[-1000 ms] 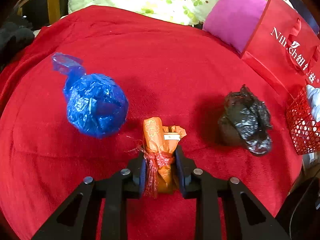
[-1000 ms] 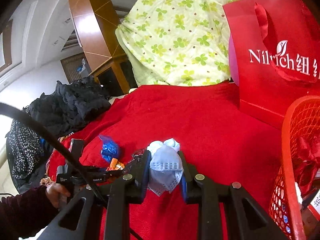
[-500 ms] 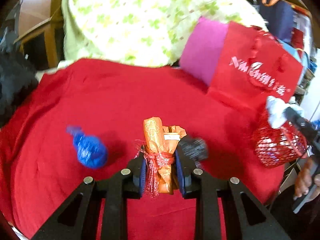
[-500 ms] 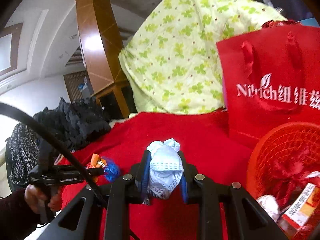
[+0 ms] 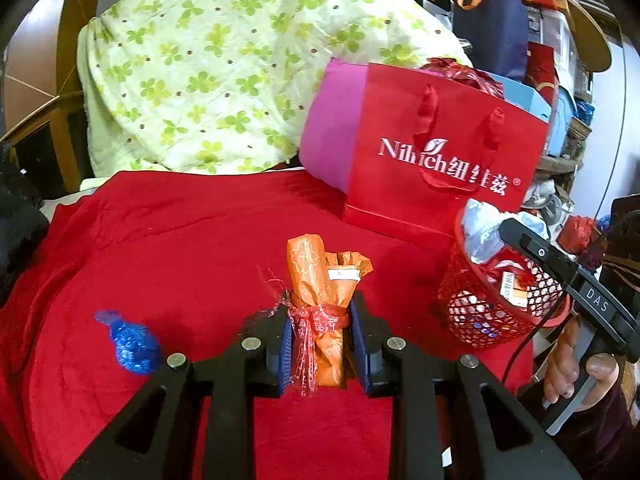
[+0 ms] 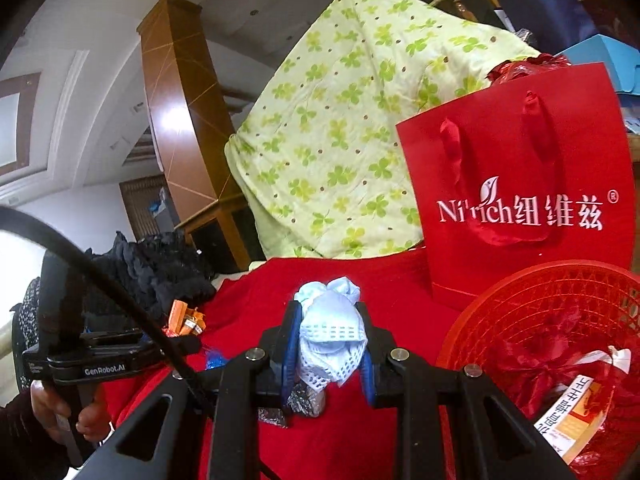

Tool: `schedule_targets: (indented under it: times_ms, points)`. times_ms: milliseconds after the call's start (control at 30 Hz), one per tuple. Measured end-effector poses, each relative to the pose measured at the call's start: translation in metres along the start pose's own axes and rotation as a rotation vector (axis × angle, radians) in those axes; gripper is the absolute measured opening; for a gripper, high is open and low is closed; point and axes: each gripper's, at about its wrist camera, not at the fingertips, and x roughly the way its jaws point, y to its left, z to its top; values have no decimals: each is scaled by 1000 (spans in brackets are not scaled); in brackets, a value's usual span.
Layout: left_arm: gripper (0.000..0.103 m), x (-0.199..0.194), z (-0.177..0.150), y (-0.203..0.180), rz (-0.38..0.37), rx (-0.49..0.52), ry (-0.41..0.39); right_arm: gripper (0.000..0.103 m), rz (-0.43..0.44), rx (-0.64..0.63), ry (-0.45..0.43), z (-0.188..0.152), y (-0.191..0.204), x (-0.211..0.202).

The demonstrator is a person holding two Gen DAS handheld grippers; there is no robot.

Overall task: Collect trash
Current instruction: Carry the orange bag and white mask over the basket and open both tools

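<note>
While the left gripper (image 5: pixel 320 344) clamped a ribbon-tied orange paper bundle (image 5: pixel 320 300), the right gripper (image 6: pixel 328 354) gripped a crumpled pale-blue face mask (image 6: pixel 332 336) beside the red mesh plastic basket (image 6: pixel 520 292).

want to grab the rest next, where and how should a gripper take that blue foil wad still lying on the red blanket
Grip the blue foil wad across its round, fuller body, coming down from above. It lies loose on the red blanket with bare cloth around it, and its twisted tail at the upper left looks too thin to hold. Both grippers are full for now: left gripper on the orange packet, right gripper on the face mask.
</note>
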Motion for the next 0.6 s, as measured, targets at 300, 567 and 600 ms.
schedule_targets:
  times_ms: [300,567,600]
  points:
    - [27,8,9,-33,-34,43,2,27,-3,26,-43,6,-9,-14]
    - [27,14,13,-55,-29,72,5,27,-20,43,-57,7,-18,-23]
    - [27,15,14,-58,-21,81,3,27,-24,44,-61,8,-19,-24]
